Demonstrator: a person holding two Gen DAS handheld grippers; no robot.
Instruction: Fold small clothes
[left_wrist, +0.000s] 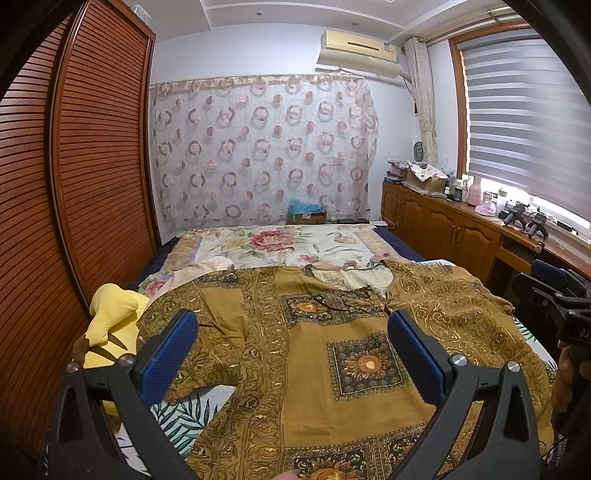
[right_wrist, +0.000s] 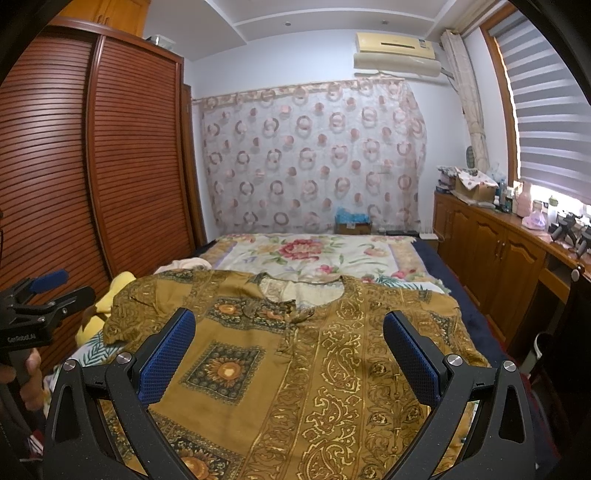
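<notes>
A mustard-brown patterned shirt (left_wrist: 332, 332) (right_wrist: 314, 350) lies spread flat on the bed, neckline away from me, short sleeves out to both sides. My left gripper (left_wrist: 291, 332) hovers open above the shirt's left half, blue pads wide apart, nothing between them. My right gripper (right_wrist: 290, 334) is open too, over the shirt's chest just below the neck opening (right_wrist: 303, 288). In the right wrist view the left gripper (right_wrist: 51, 291) shows at the far left, held by a hand (right_wrist: 29, 376). The right gripper's body (left_wrist: 554, 299) shows at the right edge of the left wrist view.
The bed (right_wrist: 325, 254) has a floral cover beyond the shirt. A yellow garment (left_wrist: 110, 317) and a pale cloth (left_wrist: 207, 269) lie at the shirt's left. Louvred wardrobe doors (left_wrist: 92, 166) stand left of the bed. Wooden cabinets (right_wrist: 491, 243) with clutter run along the right under the window.
</notes>
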